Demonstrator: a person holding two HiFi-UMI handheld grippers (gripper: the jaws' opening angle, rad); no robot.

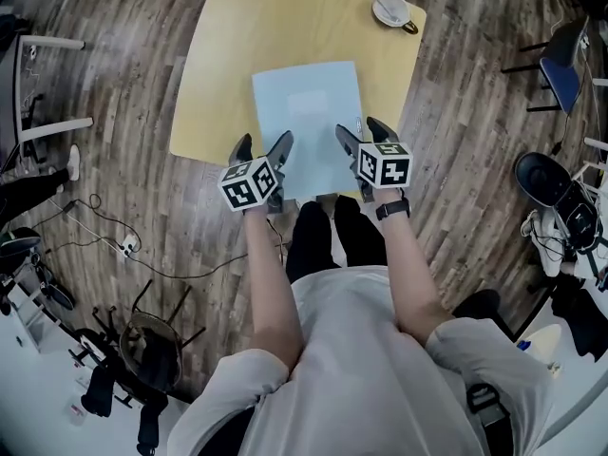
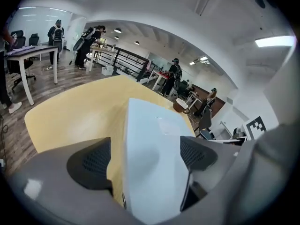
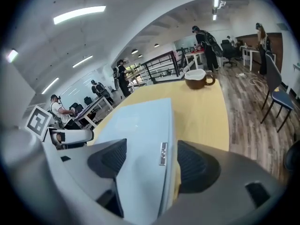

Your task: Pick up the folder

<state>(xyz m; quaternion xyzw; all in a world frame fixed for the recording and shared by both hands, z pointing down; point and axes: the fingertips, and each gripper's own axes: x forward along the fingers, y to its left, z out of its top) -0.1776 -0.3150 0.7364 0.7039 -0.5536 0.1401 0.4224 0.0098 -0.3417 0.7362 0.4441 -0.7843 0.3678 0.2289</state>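
A pale blue folder (image 1: 309,117) lies flat on the yellow table (image 1: 228,55), its near edge at the table's front edge. My left gripper (image 1: 263,145) stands open over the folder's near left corner. In the left gripper view the folder (image 2: 150,144) runs between the wide-apart pads of the left gripper (image 2: 145,158), one pad over the table, the other over the folder. My right gripper (image 1: 362,131) stands open over the near right corner. There the folder's (image 3: 140,125) right edge, with a small metal tag (image 3: 162,153), lies between the pads of the right gripper (image 3: 152,161). Neither gripper presses on it.
A cup on a saucer (image 1: 391,9) stands at the table's far right corner. A blue chair (image 1: 562,65) is to the right on the wooden floor, and cables (image 1: 114,245) lie to the left. Several people stand at desks in the background (image 2: 89,41).
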